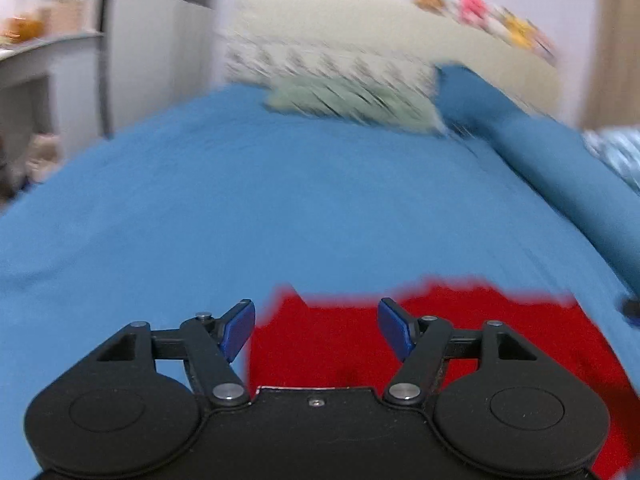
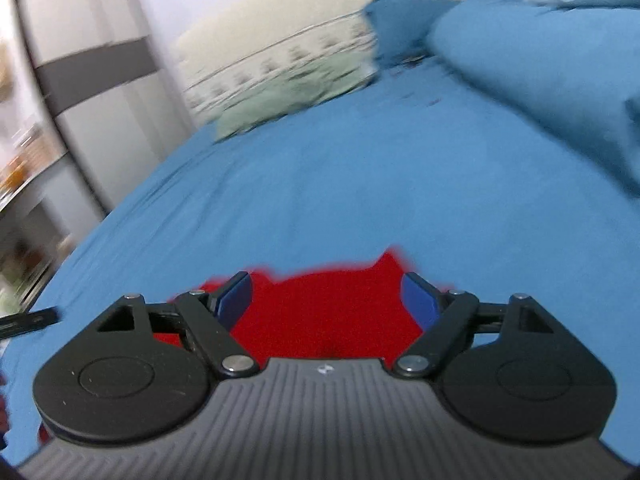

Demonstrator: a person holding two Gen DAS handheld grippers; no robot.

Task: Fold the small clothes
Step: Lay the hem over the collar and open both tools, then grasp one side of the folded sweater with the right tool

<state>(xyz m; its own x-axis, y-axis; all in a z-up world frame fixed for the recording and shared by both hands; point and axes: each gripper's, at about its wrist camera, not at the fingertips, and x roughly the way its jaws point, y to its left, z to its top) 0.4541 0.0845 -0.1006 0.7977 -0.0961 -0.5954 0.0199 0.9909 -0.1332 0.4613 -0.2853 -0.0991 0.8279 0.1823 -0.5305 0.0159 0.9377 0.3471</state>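
While both views are smeared with blur, the main items can still be listed.

Item: left gripper (image 1: pixel 316 326). Black linkage, blue pads (image 1: pixel 239 330). Jaws spread wide, nothing between them. It is over the near edge of the bed, at 6 o'clock in the left wrist view.

Item: right gripper (image 2: pixel 328 300). Black linkage on a grey ribbed body, blue pads (image 2: pixel 420 300). Jaws spread wide, nothing gripped; whether they touch the fabric below cannot be told.

Item: red garment (image 1: pixel 460 332). Small, bright red, lying flat on the blue bed sheet (image 1: pixel 280 200). In the left wrist view it spreads from 6 o'clock toward 4 o'clock, passing beneath the open jaws, with a pointed corner showing beside the left pad. In the right wrist view the same red garment (image 2: pixel 328 312) sits at 6 o'clock, framed between the two pads, a pointed tip rising at its far edge.

Item: patterned pillow (image 1: pixel 332 80). Cream and pale green, at 12 o'clock at the head of the bed.

Item: blue pillow (image 1: pixel 560 168). At 2 o'clock, along the bed's right side.

Item: headboard (image 1: pixel 440 36). Cream, behind the pillows against the wall.

Item: grey wardrobe (image 1: pixel 152 40). At 10 o'clock, beside the bed.
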